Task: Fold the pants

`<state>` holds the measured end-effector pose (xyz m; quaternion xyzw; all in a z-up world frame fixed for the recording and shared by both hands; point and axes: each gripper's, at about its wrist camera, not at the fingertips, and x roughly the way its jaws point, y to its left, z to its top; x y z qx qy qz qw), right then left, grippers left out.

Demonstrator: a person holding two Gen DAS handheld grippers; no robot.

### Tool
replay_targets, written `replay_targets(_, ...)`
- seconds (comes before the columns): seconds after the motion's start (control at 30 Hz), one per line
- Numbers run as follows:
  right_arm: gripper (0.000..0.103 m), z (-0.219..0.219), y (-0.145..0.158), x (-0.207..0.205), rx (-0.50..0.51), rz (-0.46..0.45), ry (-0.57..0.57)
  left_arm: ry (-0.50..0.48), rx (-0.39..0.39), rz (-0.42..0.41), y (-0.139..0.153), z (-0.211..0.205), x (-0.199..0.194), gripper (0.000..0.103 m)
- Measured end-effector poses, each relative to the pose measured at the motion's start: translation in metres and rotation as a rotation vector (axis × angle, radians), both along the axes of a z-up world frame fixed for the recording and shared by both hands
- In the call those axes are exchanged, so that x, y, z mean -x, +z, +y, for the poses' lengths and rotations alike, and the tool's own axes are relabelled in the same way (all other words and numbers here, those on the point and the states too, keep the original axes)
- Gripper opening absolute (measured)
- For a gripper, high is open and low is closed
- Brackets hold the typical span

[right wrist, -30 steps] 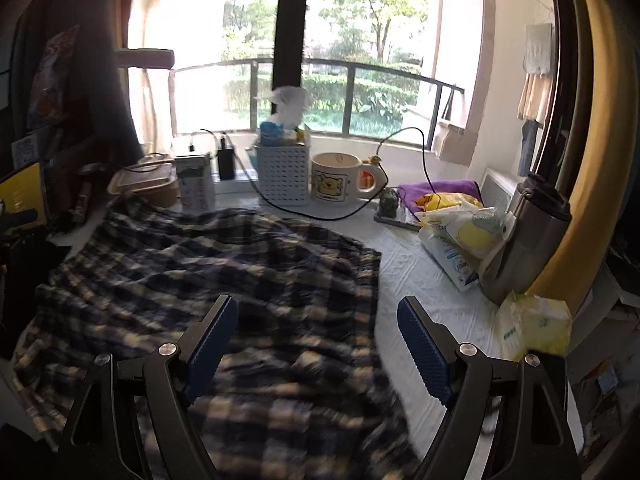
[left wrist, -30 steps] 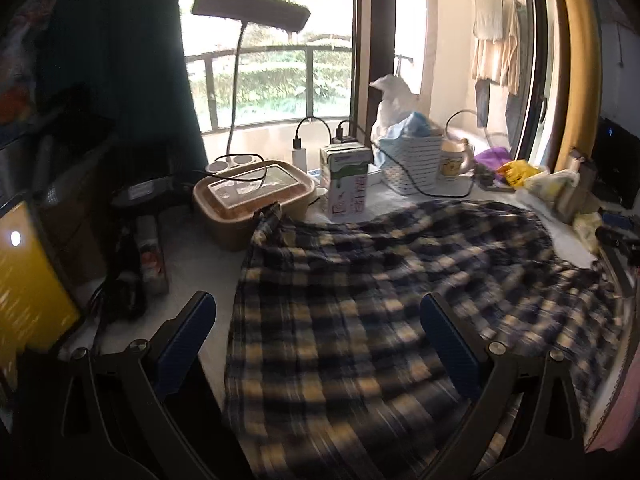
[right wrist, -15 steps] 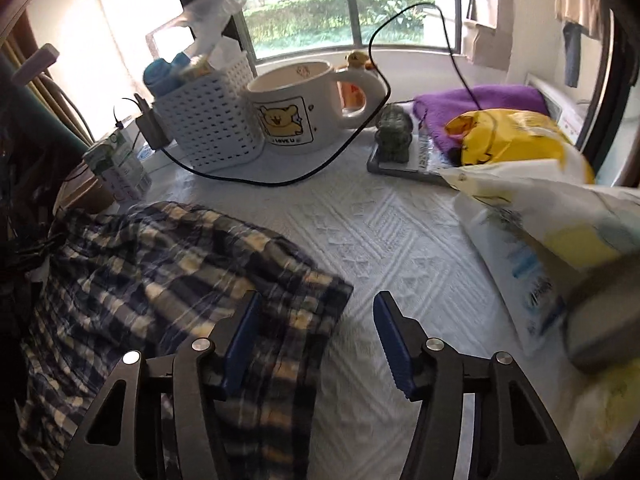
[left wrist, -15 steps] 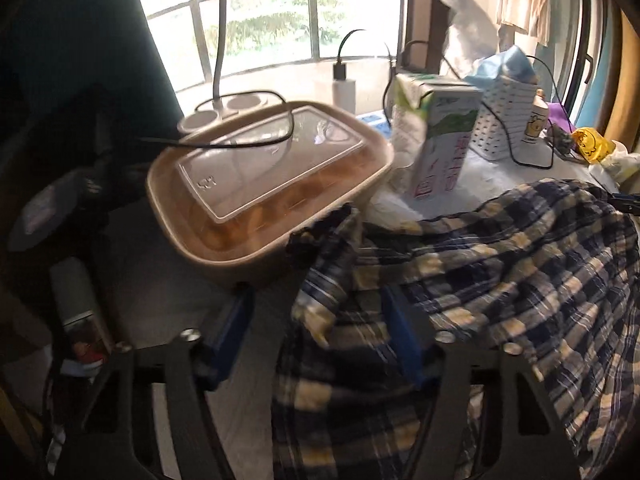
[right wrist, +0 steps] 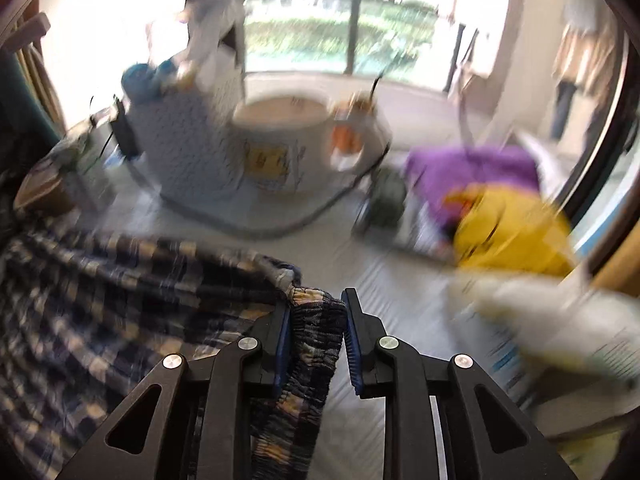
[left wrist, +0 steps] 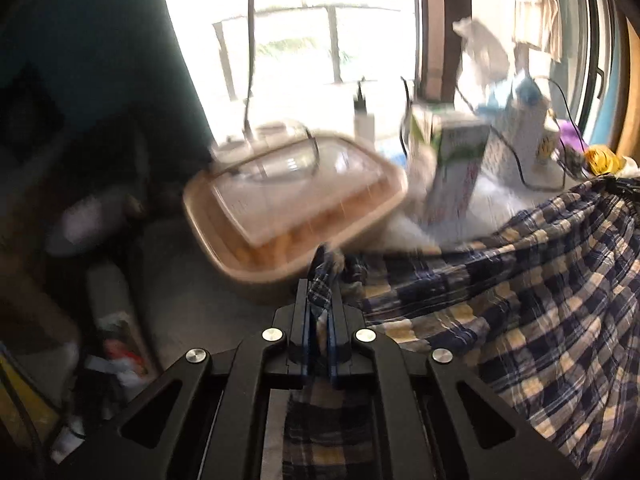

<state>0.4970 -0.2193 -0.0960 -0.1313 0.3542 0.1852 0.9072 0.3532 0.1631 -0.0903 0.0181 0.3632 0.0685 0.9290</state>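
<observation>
We note one lidded tan tray [left wrist: 296, 216] at 11 o'clock of the left tongs [left wrist: 319, 320], contents orange, blurred. One white basket [right wrist: 188, 148] holds blue items we cannot identify; one mug [right wrist: 280, 152] stands touching it. Left tongs are clamped tight on a corner of the plaid pants [left wrist: 520, 300]. Right tongs [right wrist: 316, 340] are narrowly parted, gripping the bunched waistband. The pants lie on the white surface [right wrist: 360, 252].
</observation>
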Motion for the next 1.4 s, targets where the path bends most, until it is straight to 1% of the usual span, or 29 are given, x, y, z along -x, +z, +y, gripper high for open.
replay_targets(0.07, 0.024, 0.005, 0.008, -0.003, 0.021, -0.046, -0.01, 0.018, -0.029, -0.042, 0.007, -0.002, -0.002, 0.006)
replay_targets(0.13, 0.023, 0.009, 0.014, -0.01, 0.041, -0.083, -0.026, 0.03, -0.017, -0.055, 0.01, 0.001, -0.008, 0.006)
replay_targets(0.27, 0.023, 0.006, 0.02, -0.027, 0.047, -0.09, -0.042, 0.028, 0.003, -0.048, 0.003, 0.002, -0.022, 0.006)
replay_targets(0.33, 0.023, 0.007, 0.018, -0.036, 0.069, -0.103, -0.061, 0.013, 0.01, -0.049, -0.001, 0.001, -0.028, 0.011)
replay_targets(0.37, 0.023, 0.011, 0.013, -0.042, 0.081, -0.105, -0.073, 0.001, 0.019, -0.052, -0.001, -0.001, -0.031, 0.012)
replay_targets(0.4, 0.024, 0.009, 0.007, -0.048, 0.09, -0.093, -0.081, -0.005, 0.028, -0.047, -0.002, -0.002, -0.033, 0.014)
replay_targets(0.43, 0.024, 0.009, 0.002, -0.05, 0.089, -0.081, -0.088, 0.007, 0.026, -0.032, -0.001, -0.002, -0.036, 0.027)
replay_targets(0.47, 0.024, 0.01, -0.005, -0.053, 0.092, -0.061, -0.091, 0.016, 0.028, -0.021, -0.001, -0.001, -0.036, 0.044)
replay_targets(0.5, 0.024, 0.009, -0.012, -0.056, 0.101, -0.03, -0.089, 0.017, 0.041, -0.013, 0.001, 0.0, -0.035, 0.051)
replay_targets(0.53, 0.024, 0.008, -0.016, -0.058, 0.095, -0.008, -0.087, 0.009, 0.059, -0.01, 0.005, 0.003, -0.031, 0.058)
replay_targets(0.6, 0.031, 0.002, -0.016, -0.054, 0.064, 0.014, -0.083, 0.005, 0.04, -0.004, 0.011, 0.003, -0.017, 0.062)
replay_targets(0.63, 0.035, -0.003, -0.013, -0.048, 0.05, 0.005, -0.082, 0.0, 0.026, -0.001, 0.014, 0.003, -0.009, 0.066)
replay_targets(0.67, 0.048, -0.007, -0.008, -0.041, 0.034, -0.004, -0.08, -0.001, 0.018, 0.002, 0.017, 0.004, -0.001, 0.07)
replay_targets(0.7, 0.057, -0.012, -0.003, -0.034, 0.016, -0.011, -0.076, -0.002, 0.015, 0.006, 0.02, 0.006, 0.011, 0.07)
replay_targets(0.8, 0.058, -0.025, 0.011, -0.004, -0.021, -0.03, -0.047, -0.025, 0.035, 0.032, 0.021, 0.008, 0.044, 0.072)
replay_targets(0.87, 0.058, -0.033, 0.02, 0.022, -0.034, -0.045, -0.015, -0.043, 0.071, 0.067, 0.016, 0.004, 0.066, 0.072)
replay_targets(0.93, 0.058, -0.036, 0.024, 0.048, -0.039, -0.053, 0.014, -0.09, 0.121, 0.112, 0.006, -0.006, 0.091, 0.072)
replay_targets(1.03, 0.058, -0.038, 0.026, 0.088, -0.042, -0.042, 0.059, -0.13, 0.157, 0.168, -0.012, -0.023, 0.12, 0.072)
replay_targets(1.13, 0.058, -0.044, 0.013, 0.119, -0.036, 0.004, 0.098, -0.155, 0.185, 0.231, -0.035, -0.037, 0.141, 0.072)
replay_targets(1.2, 0.058, -0.048, 0.001, 0.138, -0.012, 0.031, 0.133, -0.151, 0.193, 0.26, -0.046, -0.041, 0.149, 0.072)
replay_targets(1.23, 0.058, -0.048, -0.004, 0.146, 0.003, 0.043, 0.148, -0.147, 0.179, 0.235, -0.046, -0.043, 0.153, 0.072)
replay_targets(1.3, 0.058, -0.053, -0.017, 0.16, 0.016, 0.074, 0.167, -0.147, 0.176, 0.226, -0.046, -0.047, 0.157, 0.072)
replay_targets(1.33, 0.058, -0.057, -0.022, 0.164, 0.016, 0.085, 0.169, -0.145, 0.169, 0.221, -0.046, -0.049, 0.157, 0.071)
replay_targets(1.4, 0.058, -0.064, -0.03, 0.164, -0.008, 0.113, 0.164, -0.143, 0.152, 0.21, -0.046, -0.052, 0.155, 0.045)
